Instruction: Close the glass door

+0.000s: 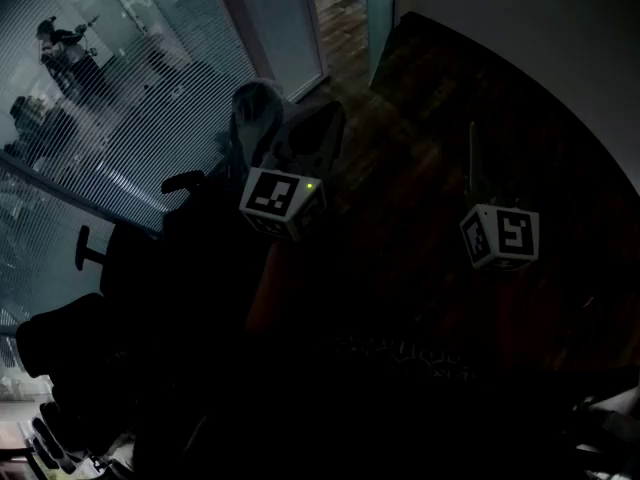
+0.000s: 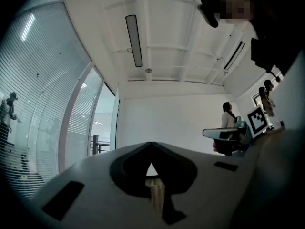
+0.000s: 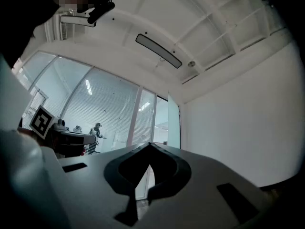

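The glass door (image 3: pixel 174 124) stands open at the far end of the wooden floor (image 1: pixel 400 148), its leaf beside the white wall (image 1: pixel 520 38). A striped glass wall (image 1: pixel 130 98) runs to its left. Dark office chairs (image 1: pixel 110 268) crowd the left side, near the left hand-held gripper (image 2: pixel 151 146). That one and the right hand-held gripper (image 3: pixel 150 149) both have their jaws pressed together on nothing, well apart from the door.
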`<state>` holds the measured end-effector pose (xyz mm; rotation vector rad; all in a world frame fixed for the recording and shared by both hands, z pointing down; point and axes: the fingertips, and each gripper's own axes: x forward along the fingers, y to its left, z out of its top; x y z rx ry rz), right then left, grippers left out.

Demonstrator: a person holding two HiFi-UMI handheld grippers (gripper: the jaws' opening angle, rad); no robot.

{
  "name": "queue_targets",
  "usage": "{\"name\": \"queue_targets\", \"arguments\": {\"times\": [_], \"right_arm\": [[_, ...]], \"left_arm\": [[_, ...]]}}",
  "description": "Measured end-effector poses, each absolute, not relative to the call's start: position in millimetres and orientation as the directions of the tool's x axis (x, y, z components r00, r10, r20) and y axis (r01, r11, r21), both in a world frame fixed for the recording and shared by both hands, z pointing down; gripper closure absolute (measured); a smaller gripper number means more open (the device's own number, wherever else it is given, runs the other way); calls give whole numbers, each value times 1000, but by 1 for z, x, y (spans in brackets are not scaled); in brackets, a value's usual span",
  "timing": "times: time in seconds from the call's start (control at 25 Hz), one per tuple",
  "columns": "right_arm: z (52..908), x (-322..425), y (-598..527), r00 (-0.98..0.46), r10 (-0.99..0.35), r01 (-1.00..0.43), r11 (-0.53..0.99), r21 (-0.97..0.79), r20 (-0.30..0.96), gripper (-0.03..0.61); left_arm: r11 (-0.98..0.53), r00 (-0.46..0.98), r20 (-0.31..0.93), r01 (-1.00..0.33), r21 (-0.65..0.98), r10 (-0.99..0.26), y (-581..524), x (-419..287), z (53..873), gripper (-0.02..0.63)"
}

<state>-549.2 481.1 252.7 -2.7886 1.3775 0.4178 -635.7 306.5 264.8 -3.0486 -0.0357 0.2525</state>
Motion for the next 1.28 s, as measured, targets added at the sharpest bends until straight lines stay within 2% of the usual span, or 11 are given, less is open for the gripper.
{"name": "queue_targets", "arguments": {"times": [0.76, 1.28], "right_arm": [[257, -543, 493, 559, -797, -801, -590, 98, -227, 575], [261, -529, 503, 492, -838, -847, -523, 92, -236, 575]], "left_arm": [[-998, 986, -167, -4, -64, 7, 319, -637, 264, 612], [-998, 986, -162, -38, -50, -30, 342, -630, 273, 612]]}}
